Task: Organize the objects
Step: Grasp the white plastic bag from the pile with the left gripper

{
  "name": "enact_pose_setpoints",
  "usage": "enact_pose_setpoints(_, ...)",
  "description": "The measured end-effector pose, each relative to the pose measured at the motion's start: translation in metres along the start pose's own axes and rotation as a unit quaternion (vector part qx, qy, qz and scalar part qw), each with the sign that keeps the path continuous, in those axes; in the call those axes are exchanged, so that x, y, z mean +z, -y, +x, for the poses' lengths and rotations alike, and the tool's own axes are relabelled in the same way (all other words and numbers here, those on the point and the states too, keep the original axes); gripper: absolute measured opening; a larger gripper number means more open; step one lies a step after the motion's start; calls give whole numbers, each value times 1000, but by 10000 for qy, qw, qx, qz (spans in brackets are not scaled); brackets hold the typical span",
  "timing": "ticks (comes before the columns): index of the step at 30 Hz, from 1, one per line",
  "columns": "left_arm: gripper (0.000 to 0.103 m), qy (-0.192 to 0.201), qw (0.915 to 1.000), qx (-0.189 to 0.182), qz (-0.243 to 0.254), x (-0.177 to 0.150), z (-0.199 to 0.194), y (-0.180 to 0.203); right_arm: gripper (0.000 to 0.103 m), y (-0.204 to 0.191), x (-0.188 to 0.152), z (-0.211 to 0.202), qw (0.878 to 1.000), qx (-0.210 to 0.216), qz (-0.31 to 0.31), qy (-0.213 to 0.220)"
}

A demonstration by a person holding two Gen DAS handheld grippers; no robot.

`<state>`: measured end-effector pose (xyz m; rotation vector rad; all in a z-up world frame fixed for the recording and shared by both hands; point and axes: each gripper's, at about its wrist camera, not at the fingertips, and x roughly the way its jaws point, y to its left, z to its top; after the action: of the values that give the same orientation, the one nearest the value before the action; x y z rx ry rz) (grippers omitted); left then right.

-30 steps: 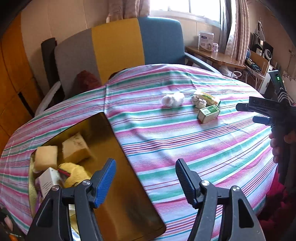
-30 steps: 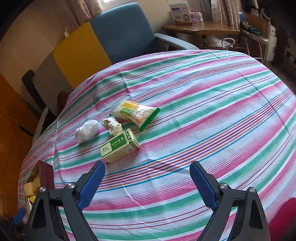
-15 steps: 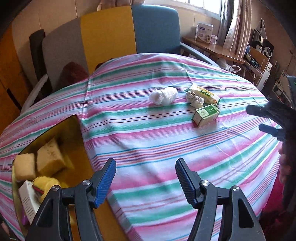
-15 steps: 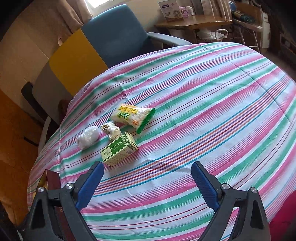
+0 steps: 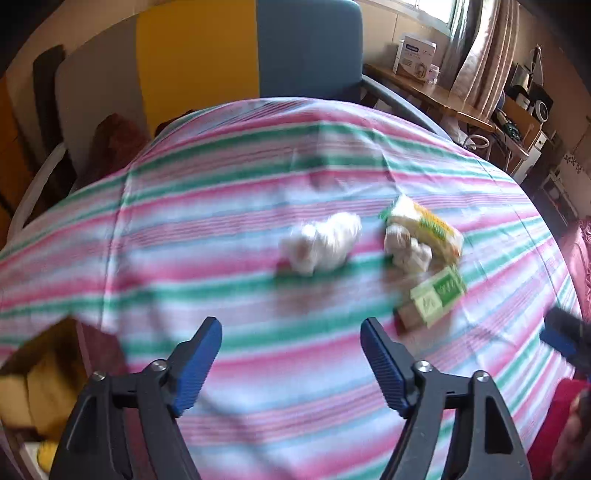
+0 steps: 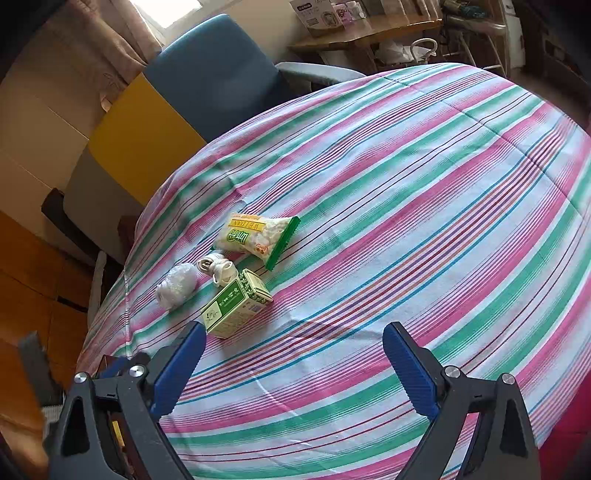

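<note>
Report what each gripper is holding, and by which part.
Nothing is held. The left gripper and right gripper both stand open and empty above the striped tablecloth.

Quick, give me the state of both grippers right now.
Left gripper: open, jaws have just been opening wider, nothing between them.
Right gripper: open, holding nothing.

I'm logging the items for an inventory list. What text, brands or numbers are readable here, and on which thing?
"WEIDAN", seen upside down, on the yellow band of the snack bag.
Large green characters on the same bag: not legible enough to quote.
Green box: dark characters on its side, too small to read.
White box on the far desk: print too small to read.
Left wrist view: too blurred to read anything.
</note>
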<state>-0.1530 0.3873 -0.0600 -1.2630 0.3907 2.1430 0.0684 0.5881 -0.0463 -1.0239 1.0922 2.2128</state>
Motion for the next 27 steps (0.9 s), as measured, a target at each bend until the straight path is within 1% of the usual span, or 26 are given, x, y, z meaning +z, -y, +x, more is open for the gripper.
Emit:
enact_pose_setpoints(4, 83, 124, 9997, 92, 194, 24, 20, 9, 97, 0, -1, 3, 9999, 55, 31, -79)
enact_pose_setpoints(7, 83, 150, 9987, 137, 467, 39, 37, 17, 97, -1, -2, 6, 9998, 88, 23, -165)
enact_pose_setpoints(10, 83, 65, 9969, 194, 761, 48, 56, 23, 97, -2, -3, 10, 9997, 91, -3, -234)
enact_pose_setpoints(11, 82, 39, 9968, 209, 769, 49, 63, 22, 97, -2, -4, 12, 9996, 83, -5, -258)
enact_pose_setpoints(12, 81, -15, 9974, 134, 711, 50, 69, 20, 97, -2, -4, 13, 9996, 95, -6, -275)
enact_pose_setpoints(13, 62, -102, 9980, 28, 624, 49, 73, 18, 97, -3, -4, 14, 9995, 87, -26, -290)
enact_pose_setpoints(14, 48, -176, 9983, 5, 554, 47, 76, 16, 97, -3, -3, 15, 9996, 57, -38, -292)
enact_pose_setpoints(17, 41, -128, 9992, -250, 286, 36, 70, 9, 97, -3, -3, 18, 9996, -12, -98, -280)
enact_pose_setpoints(20, 41, -77, 9995, -309, 6, 17, 52, 5, 97, -4, -3, 19, 9995, -29, -132, -280)
enact_pose_setpoints(25, 41, 97, 9994, -300, -111, -32, 9, 20, 97, -8, -5, 18, 9993, -39, -249, -260)
enact_pose_setpoints(27, 41, 110, 9996, -223, -108, -56, -6, 29, 97, -8, -5, 17, 9993, -54, -275, -240)
